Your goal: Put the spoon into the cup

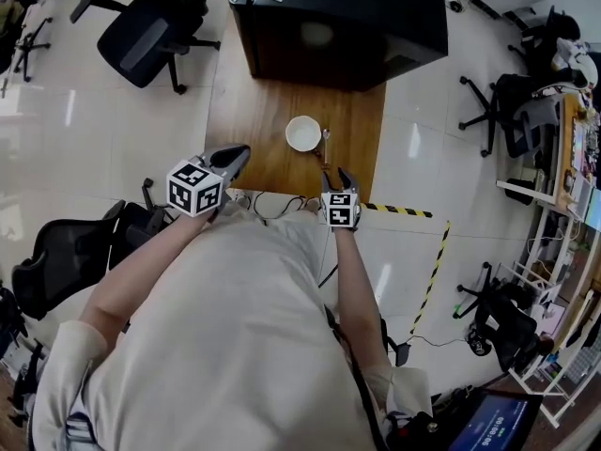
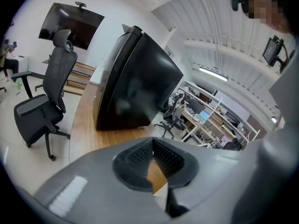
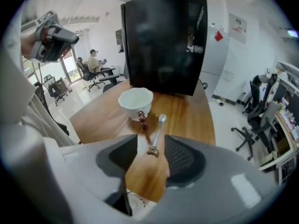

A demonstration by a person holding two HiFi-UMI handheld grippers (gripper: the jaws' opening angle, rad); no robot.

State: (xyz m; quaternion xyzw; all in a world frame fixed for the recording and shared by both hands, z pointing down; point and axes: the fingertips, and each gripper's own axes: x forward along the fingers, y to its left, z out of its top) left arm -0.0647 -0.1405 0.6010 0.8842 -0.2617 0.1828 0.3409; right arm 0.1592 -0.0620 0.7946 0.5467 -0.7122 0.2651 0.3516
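A white cup point(image 1: 303, 133) point(image 3: 136, 101) stands on the wooden table point(image 1: 254, 111) point(image 3: 187, 115). A thin metal spoon point(image 1: 326, 145) point(image 3: 157, 130) lies flat just right of the cup, its bowl pointing away from me. Something made of dark red beads point(image 3: 141, 120) lies at the cup's base. My right gripper point(image 1: 335, 178) point(image 3: 149, 155) hovers over the table's near edge, open, and the spoon's handle end shows in the gap without touching either pad. My left gripper point(image 1: 237, 155) point(image 2: 153, 147) is at the table's near left corner, shut and empty.
A large black box point(image 1: 338, 17) point(image 2: 135, 78) point(image 3: 163, 41) fills the table's far end behind the cup. Office chairs point(image 1: 150, 22) point(image 2: 44, 106) stand on the floor to the left. Yellow-black tape point(image 1: 427, 261) marks the floor to the right, beside more chairs and desks point(image 1: 554, 148).
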